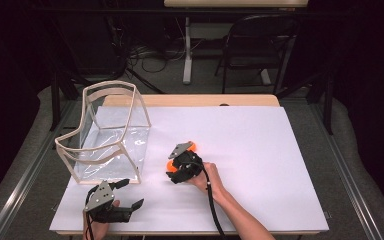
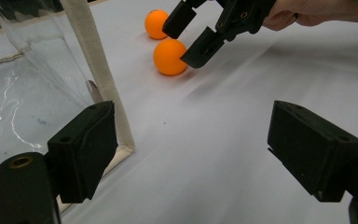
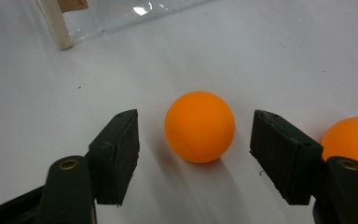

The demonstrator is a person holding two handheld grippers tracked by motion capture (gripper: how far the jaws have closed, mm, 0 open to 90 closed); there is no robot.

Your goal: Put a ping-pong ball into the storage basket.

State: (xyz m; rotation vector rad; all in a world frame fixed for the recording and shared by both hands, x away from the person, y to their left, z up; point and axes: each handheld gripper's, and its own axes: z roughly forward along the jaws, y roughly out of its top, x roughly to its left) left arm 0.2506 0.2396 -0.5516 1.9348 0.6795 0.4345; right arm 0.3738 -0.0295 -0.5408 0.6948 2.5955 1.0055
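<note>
Jaws of right gripper [image 3: 196,154] flank orange ball [image 3: 199,126], gaps both sides.

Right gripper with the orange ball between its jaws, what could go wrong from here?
1. The jaws of the right gripper flank the round orange plastic ball with gaps on both sides; if one pad touches first, the ball may roll away across the white paper sheet.
2. A second orange ball lies close beside one jaw and could be knocked.
</note>
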